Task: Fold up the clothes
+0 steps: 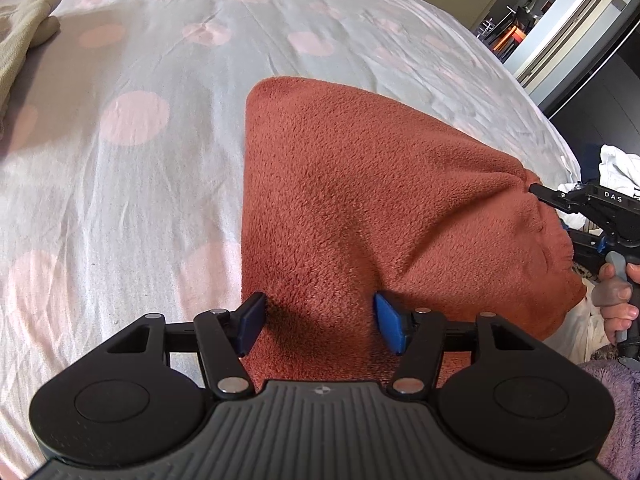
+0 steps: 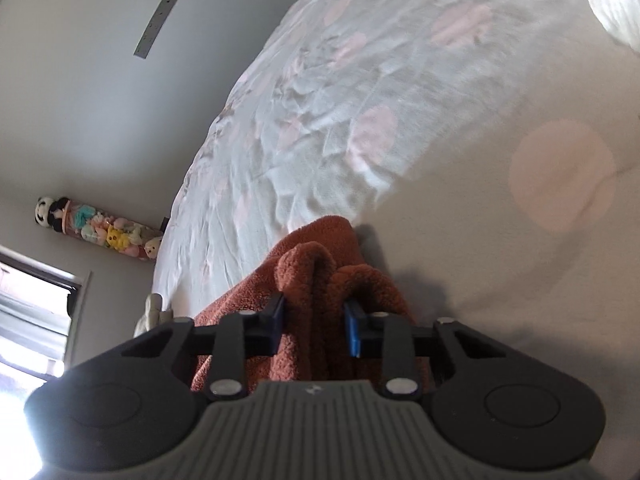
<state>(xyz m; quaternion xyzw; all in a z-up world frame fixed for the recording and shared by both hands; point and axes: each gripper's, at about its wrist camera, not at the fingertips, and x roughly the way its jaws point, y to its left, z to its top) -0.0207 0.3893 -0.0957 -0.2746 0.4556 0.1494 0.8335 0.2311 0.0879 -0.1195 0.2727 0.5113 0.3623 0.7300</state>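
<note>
A rust-coloured fleece garment (image 1: 360,200) lies folded on the bed, its far corner resting on the sheet. My left gripper (image 1: 320,326) hovers at its near edge, open, with the blue pads (image 1: 388,324) wide apart and the fleece lying flat between them. My right gripper (image 2: 314,322) is shut on a bunched fold of the same fleece garment (image 2: 316,272). In the left wrist view the right gripper (image 1: 538,191) pinches the garment's right corner and lifts it slightly, with a hand (image 1: 618,300) on its handle.
The bed sheet (image 1: 160,180) is pale with pink dots. A cream garment (image 1: 20,40) lies at the far left. White clothes (image 1: 620,164) sit past the bed's right edge, and a purple fleece (image 1: 616,400) is near right. Soft toys (image 2: 100,232) hang on the wall.
</note>
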